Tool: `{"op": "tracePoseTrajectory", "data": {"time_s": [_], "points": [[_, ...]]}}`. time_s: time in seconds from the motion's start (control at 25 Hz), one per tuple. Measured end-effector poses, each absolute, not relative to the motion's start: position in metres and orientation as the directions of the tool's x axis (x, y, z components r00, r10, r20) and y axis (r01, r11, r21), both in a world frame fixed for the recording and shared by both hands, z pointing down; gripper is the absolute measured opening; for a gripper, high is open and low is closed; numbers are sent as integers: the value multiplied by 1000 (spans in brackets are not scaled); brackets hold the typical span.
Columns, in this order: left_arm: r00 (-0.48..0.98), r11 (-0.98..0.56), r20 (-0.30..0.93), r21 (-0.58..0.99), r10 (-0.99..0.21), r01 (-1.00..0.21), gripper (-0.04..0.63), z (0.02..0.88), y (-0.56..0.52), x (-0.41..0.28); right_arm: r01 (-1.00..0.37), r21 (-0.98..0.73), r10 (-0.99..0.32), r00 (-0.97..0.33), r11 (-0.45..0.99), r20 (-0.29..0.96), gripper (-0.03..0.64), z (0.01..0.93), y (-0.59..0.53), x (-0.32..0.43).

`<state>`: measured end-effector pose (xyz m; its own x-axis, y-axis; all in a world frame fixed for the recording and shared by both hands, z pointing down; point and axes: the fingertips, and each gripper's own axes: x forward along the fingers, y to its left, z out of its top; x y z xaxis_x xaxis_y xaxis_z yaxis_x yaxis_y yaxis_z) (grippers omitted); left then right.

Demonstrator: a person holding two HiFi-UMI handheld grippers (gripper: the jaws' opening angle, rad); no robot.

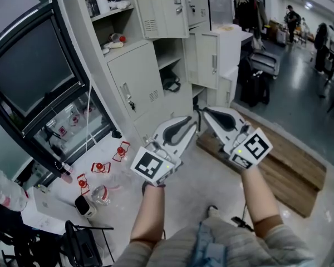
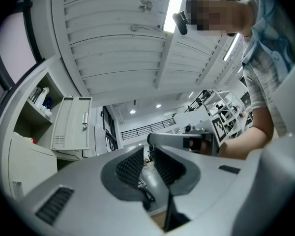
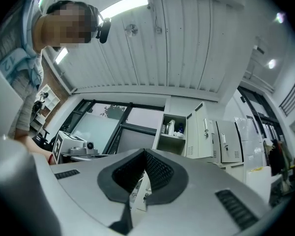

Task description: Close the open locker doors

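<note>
The pale grey lockers [image 1: 134, 85] stand at the top centre of the head view. An upper door [image 1: 158, 10] hangs open beside a shelf compartment [image 1: 108, 4] with bottles in it. A lower door [image 1: 206, 57] also stands open. Both grippers are held in front of the lockers, apart from them. My left gripper [image 1: 188, 125] [image 2: 147, 149] has a narrow gap between its pads and holds nothing. My right gripper [image 1: 207, 114] [image 3: 145, 152] is shut and empty. The open upper door [image 3: 201, 132] and its shelf compartment [image 3: 172, 129] show in the right gripper view.
A wooden board [image 1: 289, 160] lies on the floor to the right. Small red-capped items [image 1: 100, 168] are scattered on the floor at the left, below a dark glass panel [image 1: 33, 65]. A black chair [image 1: 256, 77] and people [image 1: 292, 18] are at the back right.
</note>
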<state>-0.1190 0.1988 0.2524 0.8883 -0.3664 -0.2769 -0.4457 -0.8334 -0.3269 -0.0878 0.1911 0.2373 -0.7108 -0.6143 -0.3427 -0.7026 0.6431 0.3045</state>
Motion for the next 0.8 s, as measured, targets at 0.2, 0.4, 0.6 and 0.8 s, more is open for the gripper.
{"op": "tracePoseTrajectory", "data": {"time_s": [0.2, 0.4, 0.6, 0.8], "points": [[886, -821, -267, -344, -380, -456, 67, 243, 172, -112, -679, 321, -590, -734, 661, -336, 2, 228, 166, -91], [888, -809, -262, -373, -378, -454, 67, 236, 134, -107, -655, 341, -564, -755, 674, -334, 2, 221, 129, -92], [886, -796, -260, -393, -384, -461, 67, 223, 85, -99, -642, 349, -548, -766, 683, -337, 2, 200, 82, -79], [885, -785, -259, -412, -387, -463, 67, 199, 39, -89, -623, 378, -523, -781, 685, -340, 2, 170, 36, -67]]}}
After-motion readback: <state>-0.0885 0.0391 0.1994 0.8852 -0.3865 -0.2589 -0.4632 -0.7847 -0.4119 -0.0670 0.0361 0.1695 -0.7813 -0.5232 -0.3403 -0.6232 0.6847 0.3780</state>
